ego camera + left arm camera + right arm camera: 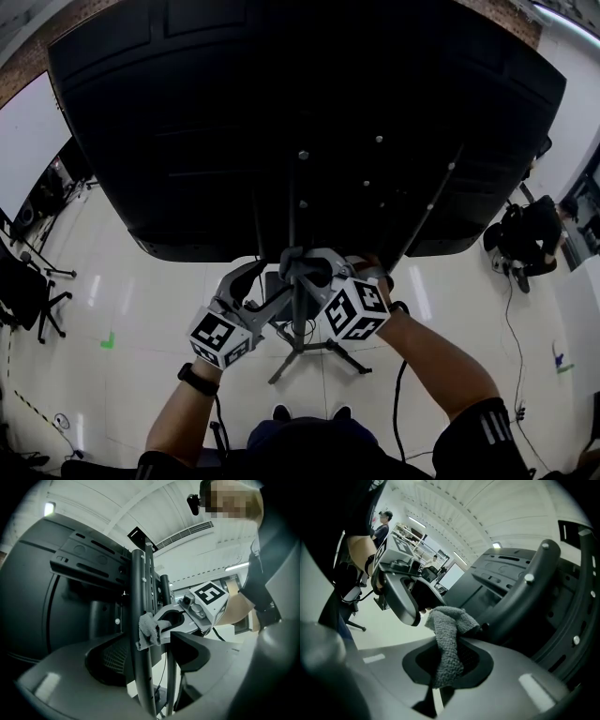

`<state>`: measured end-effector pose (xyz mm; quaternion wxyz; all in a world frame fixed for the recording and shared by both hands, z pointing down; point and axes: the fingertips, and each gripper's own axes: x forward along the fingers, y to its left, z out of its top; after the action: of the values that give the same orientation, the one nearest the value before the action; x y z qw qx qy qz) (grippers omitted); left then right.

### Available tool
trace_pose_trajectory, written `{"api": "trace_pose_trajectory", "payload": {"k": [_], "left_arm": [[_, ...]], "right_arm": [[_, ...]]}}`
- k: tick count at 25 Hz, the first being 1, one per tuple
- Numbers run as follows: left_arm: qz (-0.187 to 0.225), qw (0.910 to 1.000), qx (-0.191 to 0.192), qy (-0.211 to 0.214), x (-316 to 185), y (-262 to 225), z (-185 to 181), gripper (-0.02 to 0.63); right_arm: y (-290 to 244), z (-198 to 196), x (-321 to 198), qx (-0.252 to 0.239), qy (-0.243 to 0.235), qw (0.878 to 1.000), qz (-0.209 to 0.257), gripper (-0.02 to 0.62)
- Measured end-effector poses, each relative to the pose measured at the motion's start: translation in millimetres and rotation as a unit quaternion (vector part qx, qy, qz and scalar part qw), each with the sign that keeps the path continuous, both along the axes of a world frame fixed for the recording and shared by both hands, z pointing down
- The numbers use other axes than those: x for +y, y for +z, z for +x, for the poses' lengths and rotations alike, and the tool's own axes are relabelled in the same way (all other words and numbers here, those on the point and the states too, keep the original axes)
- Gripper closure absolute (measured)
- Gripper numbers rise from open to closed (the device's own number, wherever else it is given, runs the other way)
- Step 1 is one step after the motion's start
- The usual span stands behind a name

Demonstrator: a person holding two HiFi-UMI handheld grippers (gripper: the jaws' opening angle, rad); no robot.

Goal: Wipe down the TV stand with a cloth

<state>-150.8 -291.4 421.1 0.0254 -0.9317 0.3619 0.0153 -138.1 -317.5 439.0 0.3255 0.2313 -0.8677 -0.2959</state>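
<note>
The right gripper (446, 660) is clamped on the grey cloth (449, 634), pressed to the stand's pole (138, 588) behind the TV (300, 112). The left gripper (150, 651) stands wide around that pole. Firm, even strokes along it would likely suit. Below is a pale glossy floor (131, 281) in a bright workroom

Lab-like workroom: office chair (21, 283), floor cable (513, 337), green tape mark (107, 340)

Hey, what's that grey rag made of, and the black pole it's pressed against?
Grey looped-pile cloth: soft terry or microfibre, judging by its nubbly matte surface and limp folds. Black upright pole of the TV stand: probably painted metal tube, smooth with a satin sheen; plastic can't be excluded.
</note>
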Motion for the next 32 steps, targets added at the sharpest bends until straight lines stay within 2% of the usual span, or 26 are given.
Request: {"api": "trace_pose_trajectory", "payload": {"k": [5, 10, 16, 21, 26, 32], "left_arm": [[-0.031, 0.9994, -0.008, 0.011, 4.5, 38.9, 5.9, 0.301], [-0.042, 0.9991, -0.006, 0.004, 3.6, 73.3, 5.0, 0.301], [-0.095, 0.9955, 0.007, 0.002, 9.7, 120.9, 8.5, 0.3], [-0.11, 0.9938, 0.008, -0.013, 4.6, 160.8, 7.6, 0.298], [-0.156, 0.9877, 0.012, -0.01, 9.8, 209.5, 12.3, 0.291], [-0.184, 0.983, 0.002, -0.007, 7.0, 265.2, 16.6, 0.284]], "right_arm": [[38.7, -0.6, 2.2, 0.009, -0.005, 1.0, -0.013, 0.554], [80.1, -0.9, 3.3, 0.025, -0.013, 0.999, -0.032, 0.554], [133.8, 2.4, 5.1, 0.04, -0.013, 0.998, -0.055, 0.554], [176.1, 1.7, 3.6, 0.048, -0.013, 0.997, -0.065, 0.555], [228.7, 4.1, 5.0, 0.049, -0.004, 0.994, -0.096, 0.555], [289.6, 8.9, 3.5, 0.058, 0.009, 0.99, -0.126, 0.555]]}}
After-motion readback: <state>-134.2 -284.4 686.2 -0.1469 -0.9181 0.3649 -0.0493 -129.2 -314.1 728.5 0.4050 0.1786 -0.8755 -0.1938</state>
